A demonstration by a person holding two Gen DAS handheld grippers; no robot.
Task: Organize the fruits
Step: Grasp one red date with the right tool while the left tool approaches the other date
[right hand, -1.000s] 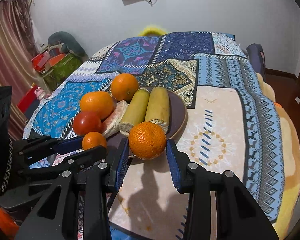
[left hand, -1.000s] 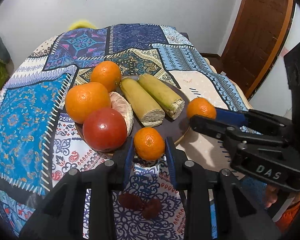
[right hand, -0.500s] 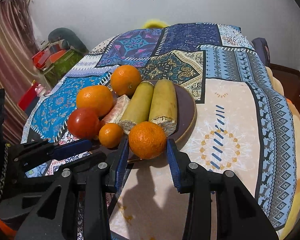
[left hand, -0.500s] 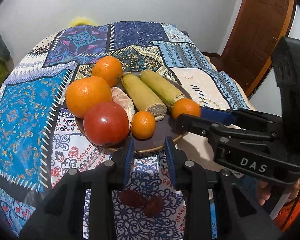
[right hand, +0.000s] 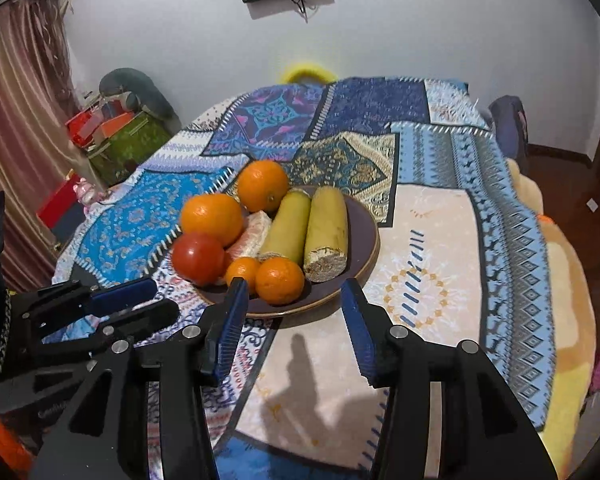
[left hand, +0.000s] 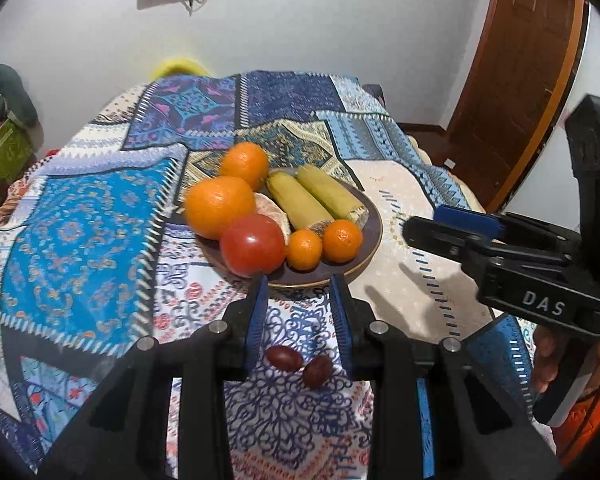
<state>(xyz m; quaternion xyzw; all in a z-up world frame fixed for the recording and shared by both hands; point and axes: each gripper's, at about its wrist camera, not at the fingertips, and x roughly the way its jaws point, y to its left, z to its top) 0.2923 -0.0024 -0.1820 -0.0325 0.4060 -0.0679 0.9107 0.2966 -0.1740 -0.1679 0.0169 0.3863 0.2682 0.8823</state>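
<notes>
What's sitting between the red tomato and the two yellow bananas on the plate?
A peeled orange lies between the tomato and the bananas, touching the tomato. The left wrist view shows it best.

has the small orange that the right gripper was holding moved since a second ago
Yes. The small orange was at the plate's near edge between the right gripper's fingers; now it rests farther in on the plate, beside the smaller orange, with the fingers opening behind it.

I see a dark brown plate with orange mandarins, a red tomato and yellow-green bananas, all on a blue, white and beige patchwork-patterned bedspread, and black grippers with blue pads.
</notes>
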